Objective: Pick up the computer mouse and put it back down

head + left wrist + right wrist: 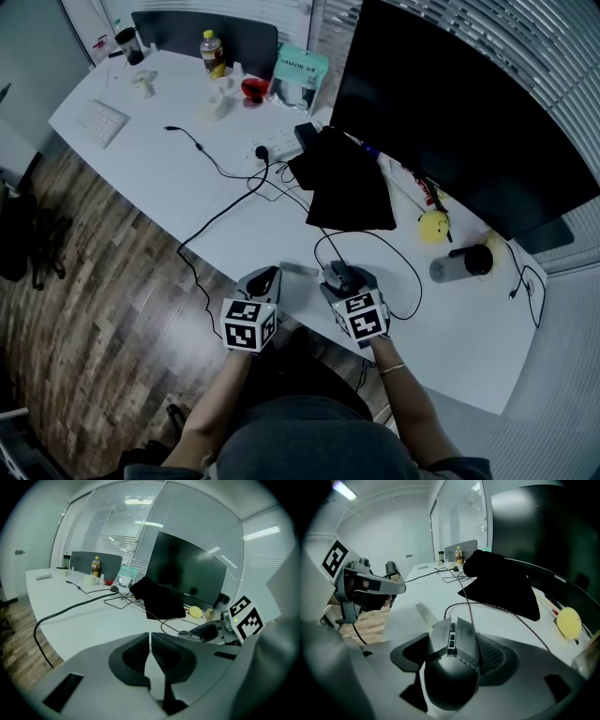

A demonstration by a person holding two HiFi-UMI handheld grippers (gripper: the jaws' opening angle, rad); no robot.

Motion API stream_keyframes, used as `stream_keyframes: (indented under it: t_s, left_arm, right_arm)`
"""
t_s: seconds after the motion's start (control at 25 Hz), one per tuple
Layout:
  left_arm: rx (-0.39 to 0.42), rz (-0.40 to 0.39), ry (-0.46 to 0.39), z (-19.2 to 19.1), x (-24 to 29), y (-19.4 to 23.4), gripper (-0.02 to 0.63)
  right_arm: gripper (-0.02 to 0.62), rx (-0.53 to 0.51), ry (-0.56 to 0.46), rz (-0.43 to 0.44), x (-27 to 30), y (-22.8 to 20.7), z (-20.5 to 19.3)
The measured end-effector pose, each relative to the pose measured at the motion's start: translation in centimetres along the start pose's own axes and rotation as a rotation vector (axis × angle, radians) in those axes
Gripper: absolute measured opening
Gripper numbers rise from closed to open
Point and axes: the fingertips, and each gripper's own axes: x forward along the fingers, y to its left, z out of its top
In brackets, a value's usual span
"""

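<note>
**Item 1: computer mouse** (452, 677). Dark and wired, it lay on the white desk (187, 178) near the front edge. No brand mark was legible on its shell.

**Item 2: right gripper** (452, 641). Its jaws stood wide, one on each side of the mouse, and the pads were not seen to press on it. Its marker cube (361, 315) bore black-and-white square codes and no lettering.

**Item 3: left gripper** (150, 641). Its jaws were together with nothing between them. It hovered over the desk edge just beside the right gripper. Its marker cube (248, 323) carried the same kind of square codes.

**Item 4: monitor** (459, 122). Large, with a dark screen, it stood at the back of the desk. In the right gripper view a dark curved band (543, 573) below it carried small white lettering beginning "coco"; the remainder was unclear.

**Item 5: black cloth** (347, 183). It lay in front of the monitor and was unmarked.

**Item 6: teal pack** (302, 67). It sat at the far end of the desk and had dark capital print too small to read with certainty.

**Item 7: bottle** (214, 52). It had a yellow label whose text was illegible.

**Item 8: white keyboard** (98, 122). It sat at the far left corner, and its key legends were not readable.

**Item 9: yellow round object** (432, 226). It lay near the monitor's foot and showed no writing.
</note>
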Motion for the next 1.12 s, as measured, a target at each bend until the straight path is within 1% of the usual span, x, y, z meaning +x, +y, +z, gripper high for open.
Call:
stream_keyframes:
  t_s: [0.32,0.6,0.8,0.96,1.12]
  left_arm:
    - [0.009,-0.006,-0.006,0.1,-0.7,0.3,0.031]
    - [0.024,-0.027,-0.009,-0.1,-1.6,0.4,0.031]
    - [0.041,-0.062,-0.009,-0.2,-2.1,-0.1,0.031]
    - [0.063,-0.101,-0.009,-0.2,-2.4,-1.0,0.031]
    - [0.085,-0.144,-0.003,-0.4,-2.4,-2.0,0.031]
  right_arm:
    - [0.307,0.021,-0.008,-0.019,-0.2,0.3,0.2]
    - [0.305,0.034,-0.029,-0.052,-1.1,1.2,0.6]
    - [0.305,0.095,-0.032,-0.098,-2.6,1.4,0.3]
    - [0.305,0.158,-0.042,-0.129,-4.1,1.4,-0.1]
    - [0.305,0.198,-0.053,-0.175,-5.6,1.2,-0.7]
